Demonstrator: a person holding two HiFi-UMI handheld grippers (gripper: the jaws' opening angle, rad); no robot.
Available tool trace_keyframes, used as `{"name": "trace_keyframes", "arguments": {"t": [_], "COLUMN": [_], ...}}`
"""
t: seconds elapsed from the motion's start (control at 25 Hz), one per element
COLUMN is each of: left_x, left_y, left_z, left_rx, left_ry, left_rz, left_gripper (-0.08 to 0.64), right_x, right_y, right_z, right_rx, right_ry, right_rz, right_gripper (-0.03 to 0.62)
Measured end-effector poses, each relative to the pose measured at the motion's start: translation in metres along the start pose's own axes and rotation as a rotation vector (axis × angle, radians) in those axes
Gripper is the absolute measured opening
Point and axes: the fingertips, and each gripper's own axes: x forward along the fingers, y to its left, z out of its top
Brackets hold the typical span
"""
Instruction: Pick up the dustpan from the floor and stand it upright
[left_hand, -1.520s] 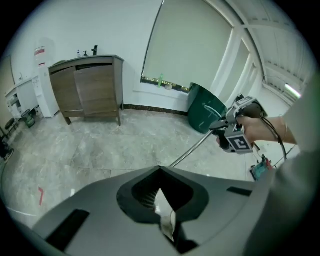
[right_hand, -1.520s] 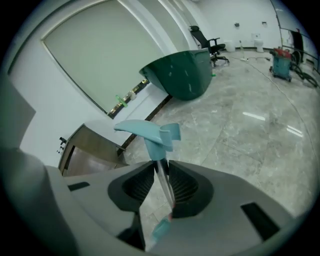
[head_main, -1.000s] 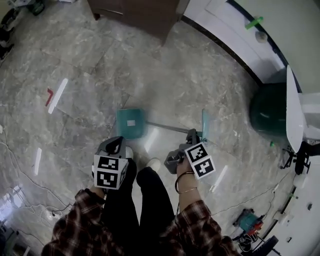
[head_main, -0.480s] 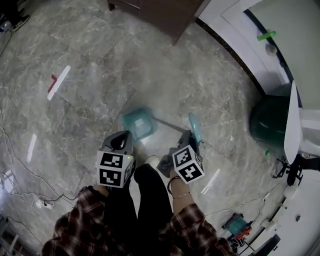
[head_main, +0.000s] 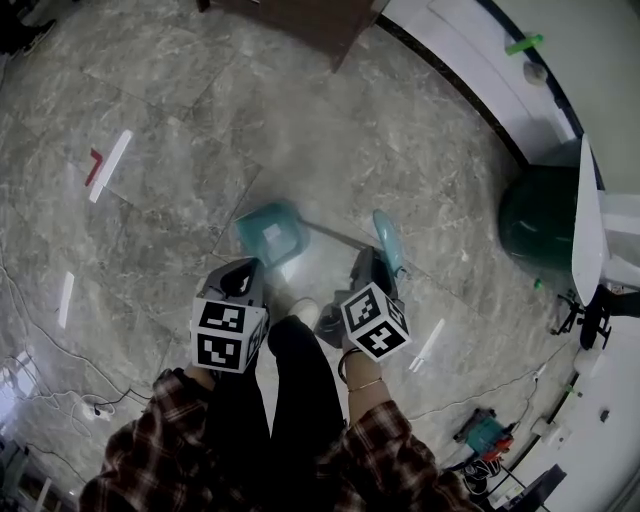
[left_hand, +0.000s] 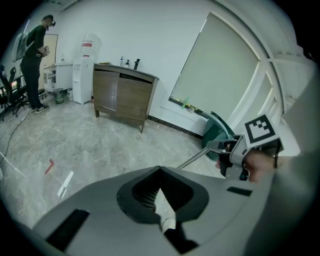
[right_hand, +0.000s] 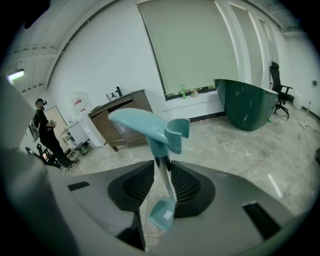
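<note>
The teal dustpan (head_main: 270, 232) is low over the marble floor, blurred, its thin metal pole (head_main: 330, 236) running right to a teal handle (head_main: 388, 240). My right gripper (head_main: 366, 266) is shut on the pole just below the handle. In the right gripper view the pole (right_hand: 163, 175) passes between the pads, with the handle (right_hand: 147, 126) above and the pan (right_hand: 162, 215) hanging beyond. My left gripper (head_main: 243, 276) hovers beside the pan, holding nothing. Its jaws (left_hand: 160, 172) meet at the tips. The right gripper (left_hand: 235, 155) shows at the right in the left gripper view.
A brown cabinet (head_main: 300, 20) stands ahead by the white wall. A dark green curved counter (head_main: 540, 215) is at the right. Red tape (head_main: 97, 165) marks the floor at the left, with cables (head_main: 40, 350) nearby. A person (left_hand: 32, 60) stands far off. My legs and a white shoe (head_main: 305, 312) are below.
The right gripper has shifted left and rolled with the pole in it, so the teal handle now tilts and the pan has shifted and tilted. The left gripper has barely moved.
</note>
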Motion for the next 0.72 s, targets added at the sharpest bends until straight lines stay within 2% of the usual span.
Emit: {"name": "trace_keyframes", "arguments": {"t": [0.2,0.4,0.6,0.72], "left_x": [-0.003,-0.002,-0.01,-0.025], "left_y": [-0.006,-0.009,-0.018,-0.025], "left_z": [0.004,0.003,0.004,0.017], "left_rx": [0.017,0.003,-0.002,-0.013], "left_ry": [-0.006,-0.007,-0.014,-0.037], "left_rz": [-0.007,-0.011,-0.021,-0.025], "left_gripper": [0.0,0.002,0.002,0.0], "right_x": [-0.005,-0.008,-0.02,-0.034], "right_y": [-0.004,-0.011,-0.006,0.006], "right_z": [-0.011,-0.022,-0.03,-0.024], "right_rx": [0.029,0.089,0.091,0.074], "right_ry": [0.04,0.07,0.109,0.133], "right_rz": [0.019,0.019,0.033,0.075], "right_gripper": [0.097,0.097,0.096,0.096]}}
